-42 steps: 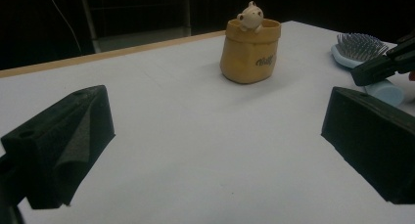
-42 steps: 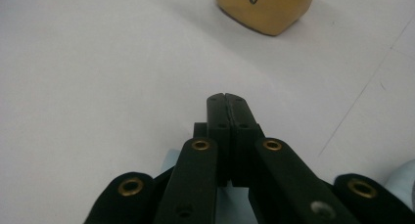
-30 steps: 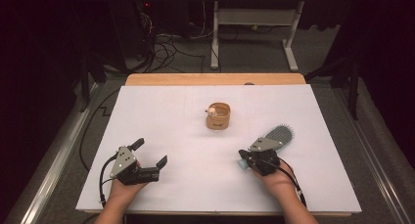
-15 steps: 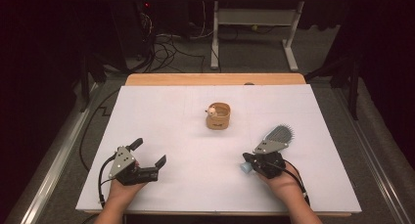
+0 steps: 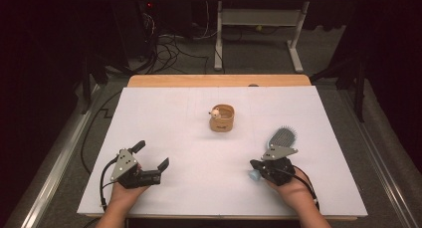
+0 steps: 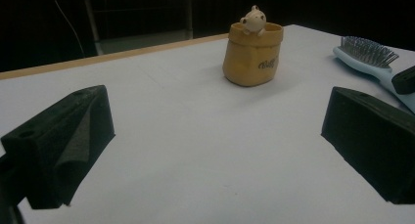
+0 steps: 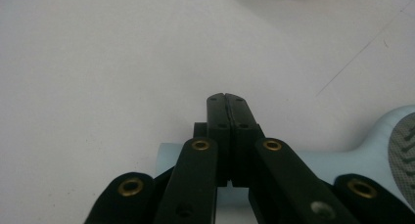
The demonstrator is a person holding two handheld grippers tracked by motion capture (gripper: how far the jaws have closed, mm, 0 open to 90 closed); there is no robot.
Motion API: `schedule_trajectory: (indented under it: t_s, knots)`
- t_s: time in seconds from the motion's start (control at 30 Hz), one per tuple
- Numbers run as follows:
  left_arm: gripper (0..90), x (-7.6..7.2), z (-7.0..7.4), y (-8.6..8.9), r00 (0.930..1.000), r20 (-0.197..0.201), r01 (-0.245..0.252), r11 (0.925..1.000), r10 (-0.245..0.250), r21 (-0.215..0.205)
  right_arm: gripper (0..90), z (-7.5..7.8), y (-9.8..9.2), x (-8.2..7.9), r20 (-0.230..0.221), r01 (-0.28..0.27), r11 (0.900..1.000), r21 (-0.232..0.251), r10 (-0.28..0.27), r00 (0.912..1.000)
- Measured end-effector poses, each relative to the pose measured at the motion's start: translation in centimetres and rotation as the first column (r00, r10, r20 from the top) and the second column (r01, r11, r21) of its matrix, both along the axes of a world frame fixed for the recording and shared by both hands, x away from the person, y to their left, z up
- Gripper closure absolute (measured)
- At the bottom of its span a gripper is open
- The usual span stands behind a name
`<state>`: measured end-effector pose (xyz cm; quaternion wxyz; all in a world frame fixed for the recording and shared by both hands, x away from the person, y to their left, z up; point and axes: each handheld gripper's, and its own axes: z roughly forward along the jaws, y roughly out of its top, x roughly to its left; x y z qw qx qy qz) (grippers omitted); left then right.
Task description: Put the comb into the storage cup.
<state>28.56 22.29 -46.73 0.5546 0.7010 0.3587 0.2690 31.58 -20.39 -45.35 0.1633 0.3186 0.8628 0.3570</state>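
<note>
The hairbrush [image 5: 279, 141], pale blue with a grey bristle pad, lies on the white table [image 5: 164, 113] at the person's right, bristles up, its handle pointing toward the near edge. The right gripper [image 5: 263, 171] sits over that handle. In the right gripper view the jaws are pressed together with no gap, and the handle [image 7: 313, 163] passes beneath them rather than between the pads; no grasp on the brush can be confirmed from these views.

For a sound pick-up, it is judged that the jaws should be opened, lowered astride the handle near its middle, and closed squarely across its width. A grip too close to the rounded end is likely to let the brush head tip downward. The bristle pad should be kept clear of the pads.

The left gripper [image 5: 149, 161] rests on the table at the person's left, well apart from the brush, its jaws spread wide and holding nothing.

Toward the far middle of the table stands a small tan pot [image 5: 222, 119], upright and open at the top. A small pale bear figure [image 6: 254, 21] leans over its rim. Whether anything else lies inside cannot be told.
</note>
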Motion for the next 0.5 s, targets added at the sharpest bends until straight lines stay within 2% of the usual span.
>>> schedule_trajectory:
  t_s: [0.5]
  knots:
    - [0.1,0.0,0.0,0.0,1.0,0.001,0.001,1.0,-0.001,0.003,90.0,0.2,-1.7,-1.6,-0.01,-0.015,1.0,-0.021,0.015,0.9998]
